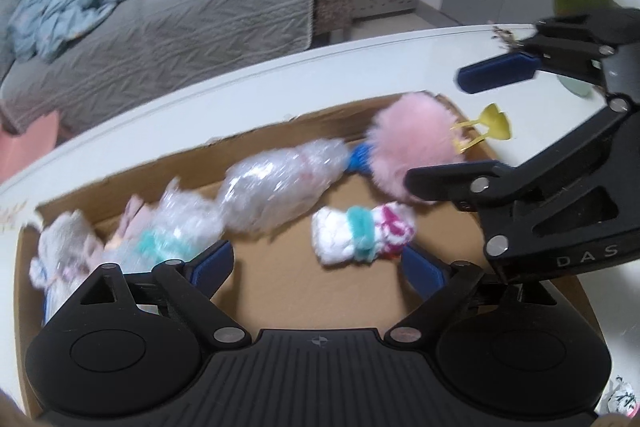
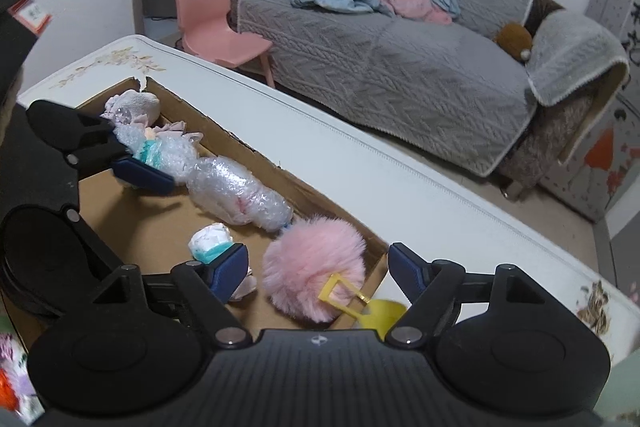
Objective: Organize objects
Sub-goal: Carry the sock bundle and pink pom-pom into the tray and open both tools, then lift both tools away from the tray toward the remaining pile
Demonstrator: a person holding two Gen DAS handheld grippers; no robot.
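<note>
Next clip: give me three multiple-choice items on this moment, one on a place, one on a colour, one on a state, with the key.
1. Where does the pompom lie?
A. in the box
B. on the sofa
C. on the chair

2. What colour is the clip on the pompom?
A. red
B. yellow
C. black

3. How does the right gripper stand?
A. shut on the pompom
B. shut on nothing
C. open

Key: 1 A, it rests against the box's end wall; 2 B, a yellow frame shows on the fur; 3 C, both pads stand clear of the pompom between them.
</note>
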